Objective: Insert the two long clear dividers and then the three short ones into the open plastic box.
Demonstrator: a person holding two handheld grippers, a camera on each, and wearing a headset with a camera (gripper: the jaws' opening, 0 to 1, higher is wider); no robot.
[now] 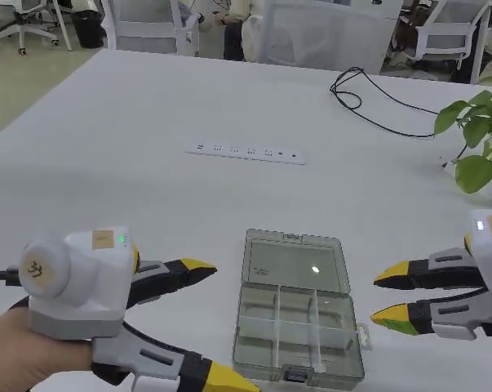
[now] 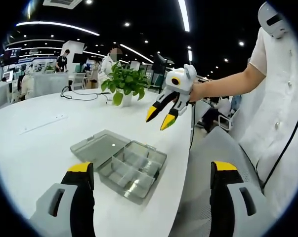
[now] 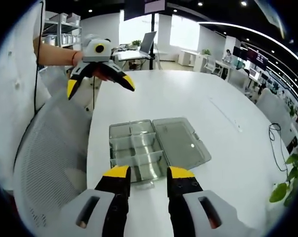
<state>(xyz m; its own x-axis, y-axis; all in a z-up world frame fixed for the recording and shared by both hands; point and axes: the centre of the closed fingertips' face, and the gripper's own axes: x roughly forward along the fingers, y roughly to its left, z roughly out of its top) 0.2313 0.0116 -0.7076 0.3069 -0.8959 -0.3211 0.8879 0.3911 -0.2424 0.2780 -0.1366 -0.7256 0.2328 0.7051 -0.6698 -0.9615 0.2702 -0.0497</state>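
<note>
Clear box point(image 1: 299, 314) lies open, lower middle in head view, dividers point(image 1: 315, 327) inside. Left gripper point(image 1: 221, 322) gapes wide, right gripper point(image 1: 378, 297) a little, both empty. Left gripper view: box mid-frame. Right gripper view: same. Dividers look light, slippery; pinch top edges.

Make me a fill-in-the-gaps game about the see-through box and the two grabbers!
The plastic box lies on the white table with its lid ____.
The left gripper and the right gripper both have ____ tips.
The jaws stand wider apart on the ____ gripper.
The plant has ____ leaves.
Missing words: open, yellow, left, green.
</note>
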